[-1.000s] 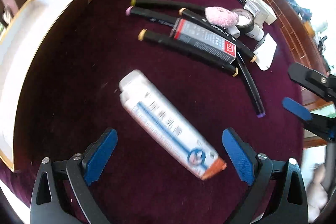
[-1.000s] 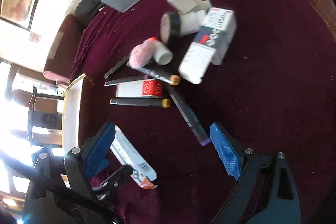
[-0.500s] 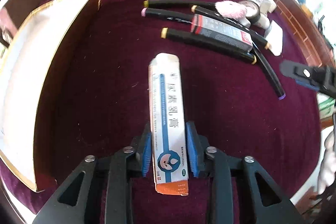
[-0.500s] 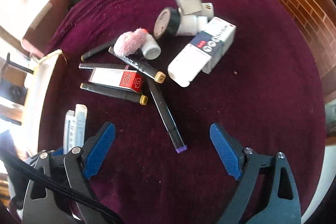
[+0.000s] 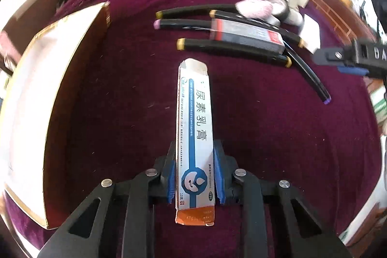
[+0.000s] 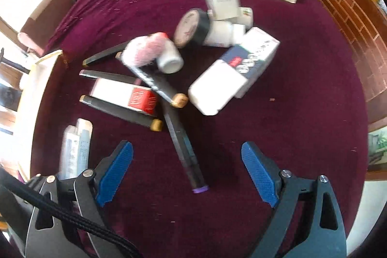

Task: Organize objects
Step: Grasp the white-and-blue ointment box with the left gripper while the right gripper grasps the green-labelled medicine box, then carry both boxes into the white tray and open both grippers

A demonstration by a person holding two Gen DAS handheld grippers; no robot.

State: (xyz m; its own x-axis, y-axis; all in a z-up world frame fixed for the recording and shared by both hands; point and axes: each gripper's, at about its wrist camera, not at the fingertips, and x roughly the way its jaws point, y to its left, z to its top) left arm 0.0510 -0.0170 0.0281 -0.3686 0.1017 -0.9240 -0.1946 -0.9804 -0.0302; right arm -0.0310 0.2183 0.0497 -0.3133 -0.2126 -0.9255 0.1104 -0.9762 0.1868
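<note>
Carton (image 5: 195, 137) now lifted off cloth (image 5: 266, 137), clamped lengthwise in left gripper (image 5: 195, 175); second ago lay loose, jaws wide; pads pinching carton sides near orange end; tray (image 5: 31, 100) left of carton, likely drop spot; right gripper (image 6: 187, 173) jaws spread, holding nothing, over purple-tip marker (image 6: 186, 154), right of carton; likely next pick.

A long white-and-blue ointment box (image 5: 195, 137) with an orange end lies lengthwise, near black markers (image 5: 232, 50).
</note>
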